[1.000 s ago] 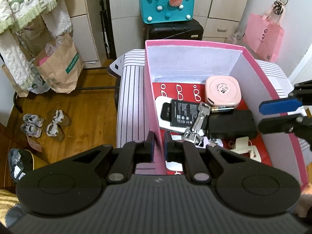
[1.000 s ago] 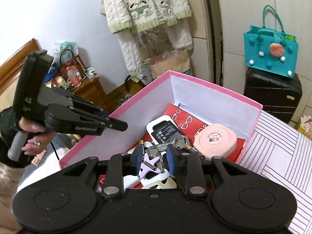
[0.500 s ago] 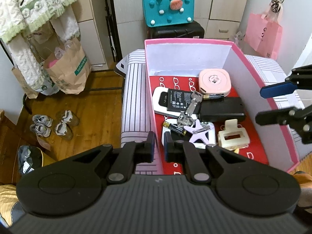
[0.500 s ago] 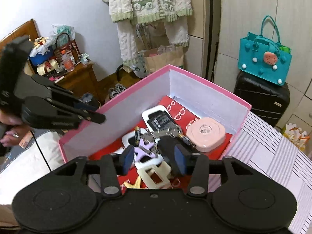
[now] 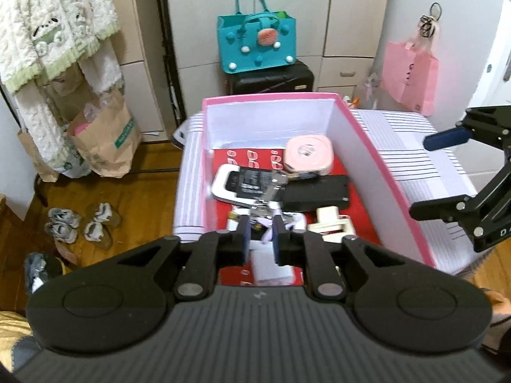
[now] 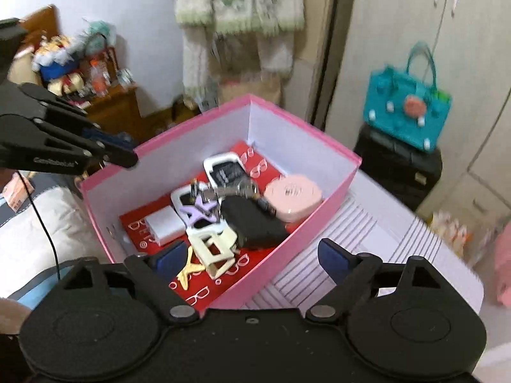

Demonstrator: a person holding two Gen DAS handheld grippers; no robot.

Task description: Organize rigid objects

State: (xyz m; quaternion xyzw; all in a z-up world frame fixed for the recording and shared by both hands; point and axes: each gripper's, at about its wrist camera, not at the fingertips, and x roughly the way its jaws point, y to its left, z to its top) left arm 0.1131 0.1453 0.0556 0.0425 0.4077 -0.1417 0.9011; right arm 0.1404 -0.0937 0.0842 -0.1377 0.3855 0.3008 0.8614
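Wardrobe doors, a teal bag on a black suitcase and a striped surface fill the left wrist view, with the pink box standing on that surface toward its left edge. Your left hand-held gripper hangs over the box's near end, fingers nearly together with a slim gap and nothing pinched; that low, centred hold looks to me like hovering over the pile. Inside lie the pink round case at the far right corner, the black slab beside it, a white-framed device toward the left wall, keys across the middle and a cream hair clip nearer you. Everything rigid sits within the walls.

Over to the right wrist view, a bit blurred. Your right hand-held gripper is spread wide, empty, held above the box's near corner. The purple star rests on the heap, a yellow star at the near end, a white charger block by the left wall. Whether you're mid-sort or finished, I can't judge: the box holds all.
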